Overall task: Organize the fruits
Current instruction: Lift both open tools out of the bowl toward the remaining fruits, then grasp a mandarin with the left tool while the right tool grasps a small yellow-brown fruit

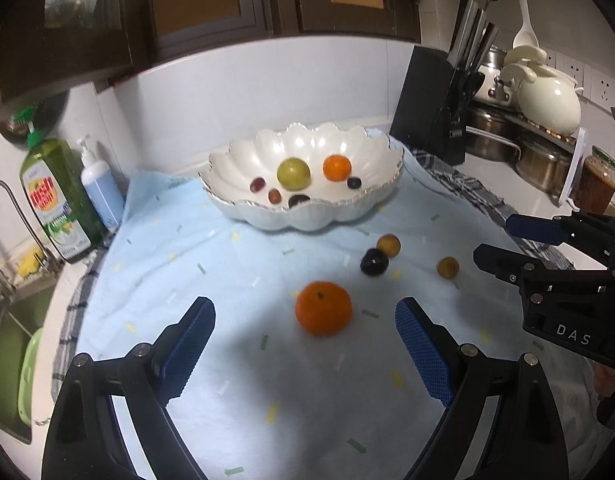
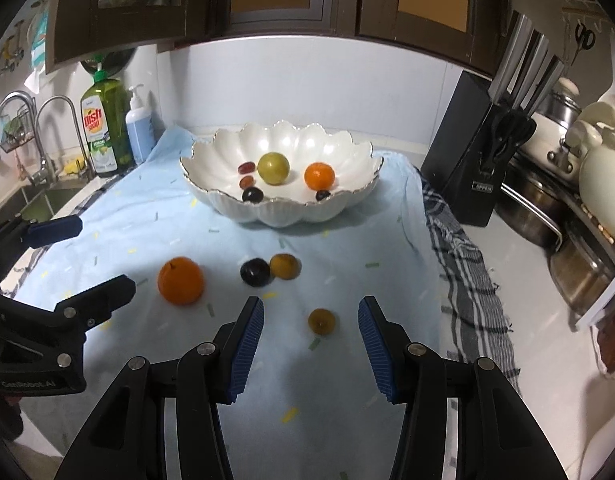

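both jaws stand released. bring the left gripper (image 1: 305, 334) squarely around the orange (image 1: 323, 307) on the tabletop cloth (image 1: 187, 264), the right gripper (image 2: 310, 330) around the small yellow plum (image 2: 321, 321); squeeze gently.

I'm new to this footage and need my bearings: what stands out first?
A white scalloped bowl at the back of the pale blue cloth already holds some fruit. Nearer, a big orange lies ahead of the open left tool, and a small yellow-brown fruit lies ahead of the open right tool.

bowl (image 2: 279, 204) behind — loose fruit (image 2: 181, 280) before it
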Demonstrator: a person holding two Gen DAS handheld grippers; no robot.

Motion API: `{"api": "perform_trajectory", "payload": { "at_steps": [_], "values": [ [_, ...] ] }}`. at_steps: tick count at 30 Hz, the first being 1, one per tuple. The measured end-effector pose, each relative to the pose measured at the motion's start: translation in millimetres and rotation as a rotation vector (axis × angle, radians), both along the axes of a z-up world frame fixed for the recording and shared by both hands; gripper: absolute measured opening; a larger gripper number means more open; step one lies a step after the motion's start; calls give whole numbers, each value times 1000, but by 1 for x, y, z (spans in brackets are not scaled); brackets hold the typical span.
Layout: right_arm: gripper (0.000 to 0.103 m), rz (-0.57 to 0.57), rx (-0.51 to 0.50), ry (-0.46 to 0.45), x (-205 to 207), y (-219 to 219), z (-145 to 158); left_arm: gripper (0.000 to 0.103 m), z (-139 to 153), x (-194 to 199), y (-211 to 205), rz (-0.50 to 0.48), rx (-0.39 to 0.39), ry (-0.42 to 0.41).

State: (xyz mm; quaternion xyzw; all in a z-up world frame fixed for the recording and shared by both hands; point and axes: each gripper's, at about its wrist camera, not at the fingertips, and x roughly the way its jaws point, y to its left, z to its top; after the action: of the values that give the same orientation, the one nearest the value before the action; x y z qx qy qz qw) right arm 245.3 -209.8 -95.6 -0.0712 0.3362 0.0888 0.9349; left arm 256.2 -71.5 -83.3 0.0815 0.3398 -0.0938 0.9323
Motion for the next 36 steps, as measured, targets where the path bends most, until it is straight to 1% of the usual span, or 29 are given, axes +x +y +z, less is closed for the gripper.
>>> {"api": "perform_trajectory", "payload": {
  "at_steps": [10, 18, 21, 24, 28, 31, 33, 36],
  "values": [
    [50, -14, 3, 72, 18, -2, -20, 87, -27, 19, 0, -3, -30, 83],
    [49, -22, 29, 124, 35, -6, -33, 83, -40, 38, 0, -6, -52, 131],
    [45, -25, 35, 136, 41, -6, -36, 80, -43, 44, -1, -13, -61, 144],
    [44, -26, 36, 150, 46, -7, -41, 77, -46, 49, -3, -23, -58, 151],
    [40, -28, 43, 163, 52, -10, -45, 74, -48, 54, -7, -36, -56, 158],
    [37, -32, 50, 174, 55, -10, -48, 70, -51, 57, -9, -44, -58, 170],
    [32, -33, 53, 180, 57, -11, -50, 66, -52, 60, -10, -46, -59, 173],
    [30, -33, 56, 191, 60, -11, -53, 63, -53, 62, -11, -48, -56, 175]
  ]
}}
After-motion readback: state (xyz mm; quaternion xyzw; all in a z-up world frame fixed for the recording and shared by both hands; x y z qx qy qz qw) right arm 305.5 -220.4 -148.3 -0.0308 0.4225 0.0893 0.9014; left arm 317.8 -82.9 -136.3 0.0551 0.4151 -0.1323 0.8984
